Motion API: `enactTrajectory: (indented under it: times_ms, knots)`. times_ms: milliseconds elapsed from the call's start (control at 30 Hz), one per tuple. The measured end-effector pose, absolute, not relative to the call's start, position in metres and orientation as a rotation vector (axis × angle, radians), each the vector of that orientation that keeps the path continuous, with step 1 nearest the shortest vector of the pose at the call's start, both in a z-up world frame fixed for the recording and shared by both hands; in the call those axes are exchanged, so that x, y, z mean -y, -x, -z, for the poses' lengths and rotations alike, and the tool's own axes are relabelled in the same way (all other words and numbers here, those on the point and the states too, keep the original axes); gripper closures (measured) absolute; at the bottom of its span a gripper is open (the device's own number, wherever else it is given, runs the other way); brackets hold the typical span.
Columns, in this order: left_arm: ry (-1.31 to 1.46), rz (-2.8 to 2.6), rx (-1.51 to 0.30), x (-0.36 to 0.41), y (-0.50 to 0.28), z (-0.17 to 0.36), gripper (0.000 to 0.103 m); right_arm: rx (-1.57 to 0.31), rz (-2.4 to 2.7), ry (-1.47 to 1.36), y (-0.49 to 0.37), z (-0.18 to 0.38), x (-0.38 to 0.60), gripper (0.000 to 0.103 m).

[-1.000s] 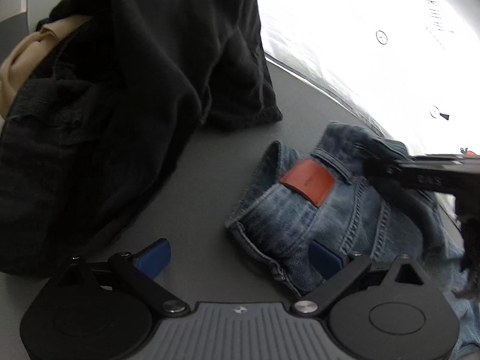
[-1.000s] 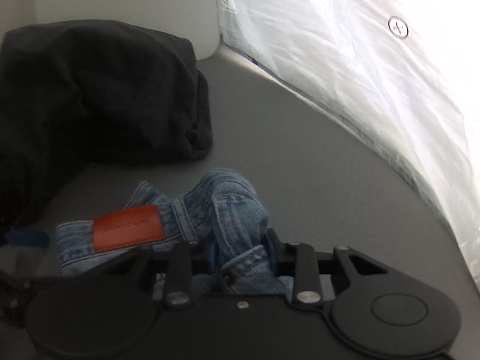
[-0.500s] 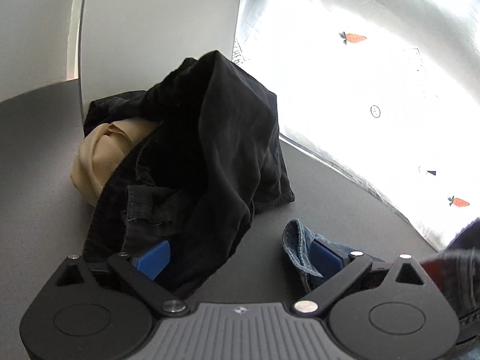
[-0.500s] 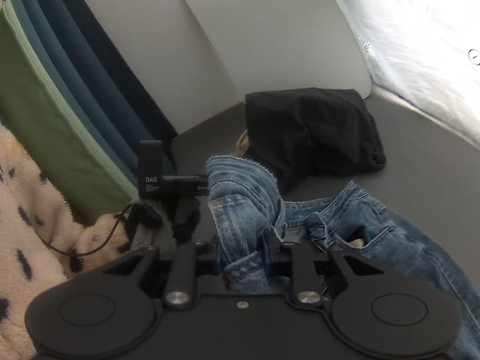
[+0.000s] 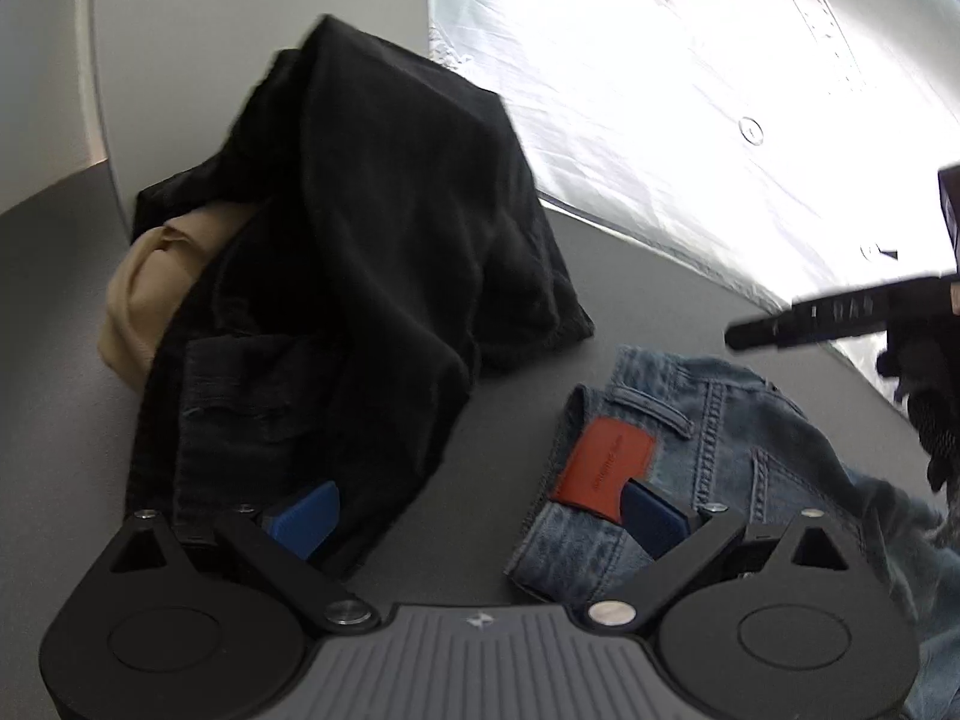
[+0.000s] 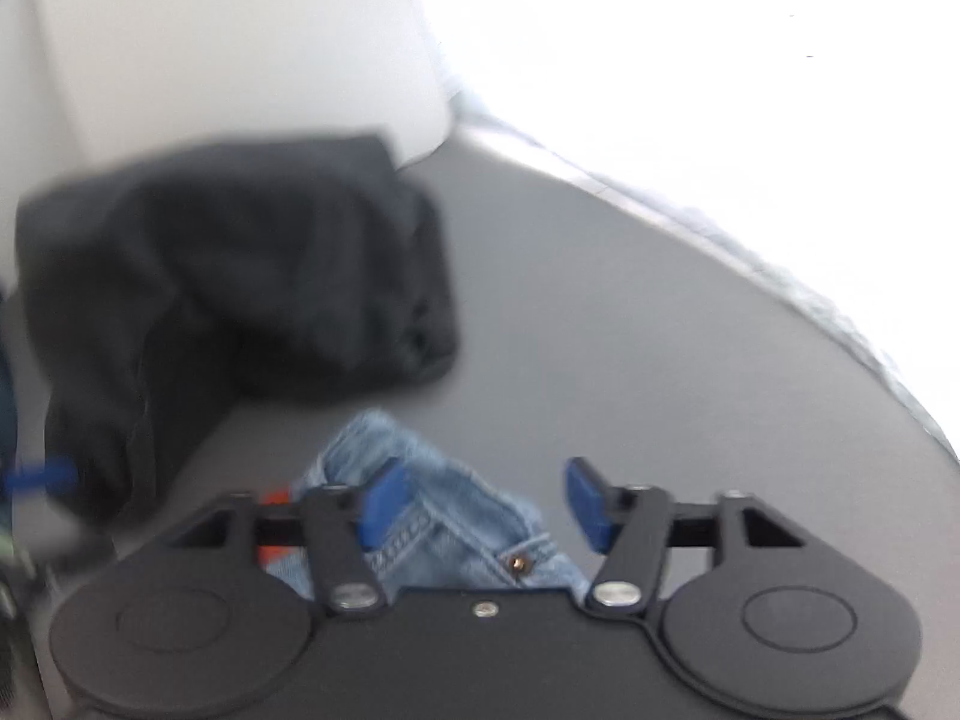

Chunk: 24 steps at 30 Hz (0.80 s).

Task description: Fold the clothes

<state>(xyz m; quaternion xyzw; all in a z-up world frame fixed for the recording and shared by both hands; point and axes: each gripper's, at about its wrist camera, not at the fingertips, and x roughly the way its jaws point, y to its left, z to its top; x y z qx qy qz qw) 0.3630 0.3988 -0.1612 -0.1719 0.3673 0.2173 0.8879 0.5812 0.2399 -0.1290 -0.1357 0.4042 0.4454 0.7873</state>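
The jeans (image 5: 720, 438) were seen lying crumpled on the grey table (image 5: 510, 420), waistband and red patch (image 5: 603, 468) nearest the left gripper (image 5: 480, 516), just beside a heap of black clothes (image 5: 360, 276) with a tan garment (image 5: 150, 288) tucked under its far side. The left gripper's jaws were spread wide: one blue pad (image 5: 303, 519) was set against the black heap and the other at the patch, and nothing was clamped between them. In the blurred right wrist view the right gripper (image 6: 486, 504) was likewise parted wide, its fingers either side of a fold of denim near a rivet (image 6: 519, 564), with no grip taken (whether a pad touched the cloth could not be told). The step in hand was judged to be laying the jeans flat before the first fold. It would be done best if the waistband were taken at its two ends, one per gripper, pinched through both layers and drawn apart until the legs fell straight; the left pad should be kept out of the black heap, lest that be dragged along. The table was plain and matte, offering little to snag on. A white panel (image 5: 240, 60) and a bright printed sheet (image 5: 690, 120) were seen behind it.
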Motion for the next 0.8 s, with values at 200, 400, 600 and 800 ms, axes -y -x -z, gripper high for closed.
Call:
enactTrajectory:
  times_ms: [200, 400, 600, 800]
  knots:
    - [0.255, -0.327, -0.749, -0.352, -0.391, 0.165, 0.003, -0.688, -0.643, 0.295, -0.542, 0.106, -0.137, 0.021]
    - [0.245, -0.133, -0.722, -0.304, -0.427, 0.157, 0.001, -0.866, -0.377, 0.386, -0.482, 0.169, -0.030, 0.034]
    - [0.233, 0.025, -0.772, -0.251, -0.455, 0.155, 0.001, -1.016, -0.262, 0.131, -0.427, 0.205, 0.042, 0.036]
    - [0.130, 0.151, -0.814, -0.189, -0.473, 0.154, 0.001, -0.922, -0.036, -0.035, -0.422, 0.187, 0.121, 0.031]
